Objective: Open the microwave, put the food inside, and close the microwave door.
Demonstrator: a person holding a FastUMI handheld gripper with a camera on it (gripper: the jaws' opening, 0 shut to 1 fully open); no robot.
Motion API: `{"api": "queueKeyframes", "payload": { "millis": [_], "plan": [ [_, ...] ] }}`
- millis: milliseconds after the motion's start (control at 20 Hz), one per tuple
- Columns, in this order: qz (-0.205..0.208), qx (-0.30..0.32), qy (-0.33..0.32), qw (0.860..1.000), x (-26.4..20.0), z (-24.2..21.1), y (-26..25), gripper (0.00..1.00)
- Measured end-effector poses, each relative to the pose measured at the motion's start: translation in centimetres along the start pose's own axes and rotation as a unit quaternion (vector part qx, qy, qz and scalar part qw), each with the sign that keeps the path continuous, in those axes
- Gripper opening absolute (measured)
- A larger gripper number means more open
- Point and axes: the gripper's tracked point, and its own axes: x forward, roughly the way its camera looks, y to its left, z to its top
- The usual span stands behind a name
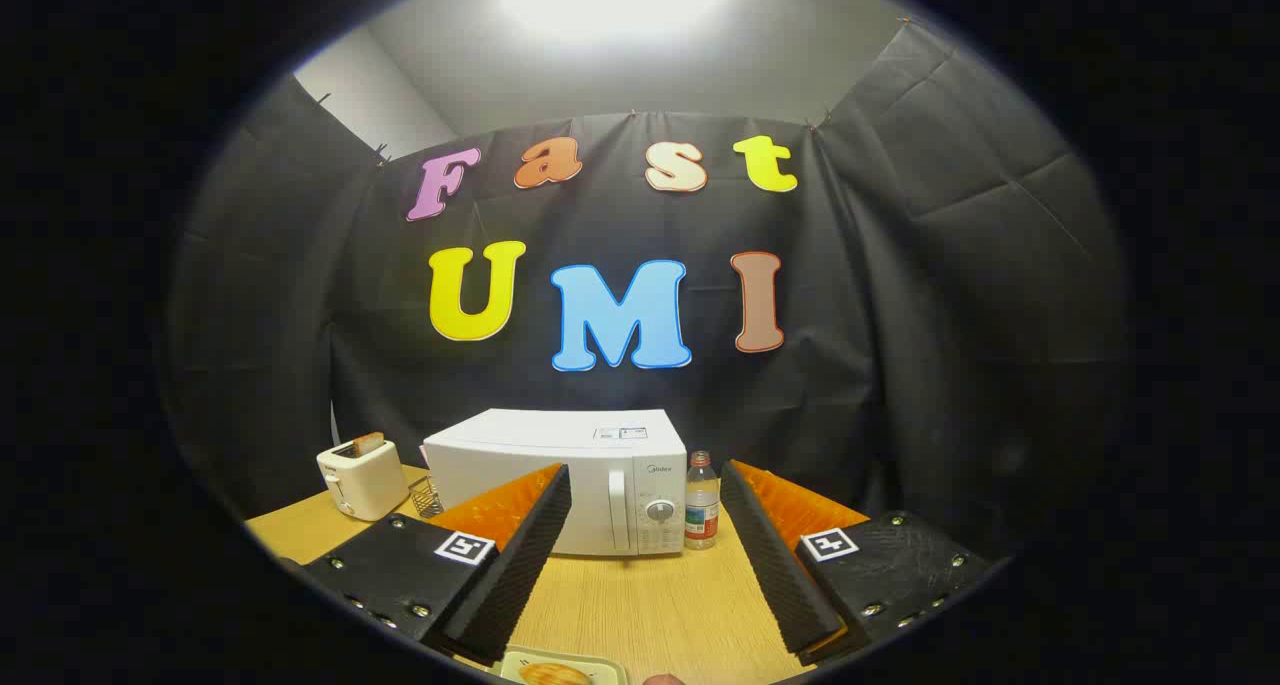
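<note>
Nothing done yet: microwave (560, 480) door shut at surface (650, 605) back edge. Tongs (645, 535) wide, empty. Food (553, 674) on plate at near edge.

Toaster (360, 477) left of microwave (560, 480), bottle (702, 501) right.

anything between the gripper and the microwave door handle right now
Nothing visible. The gripper is open, and bare table runs from its fingers to the microwave and its handle. The bottle stands just beside the microwave, off the path.
</note>
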Motion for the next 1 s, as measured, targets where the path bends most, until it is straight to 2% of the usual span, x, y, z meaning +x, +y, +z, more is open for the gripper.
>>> {"api": "queueKeyframes", "payload": {
  "millis": [1000],
  "plan": [
    [-0.002,-0.001,-0.006,1.0,2.0,0.0,0.5,0.96]
  ]
}}
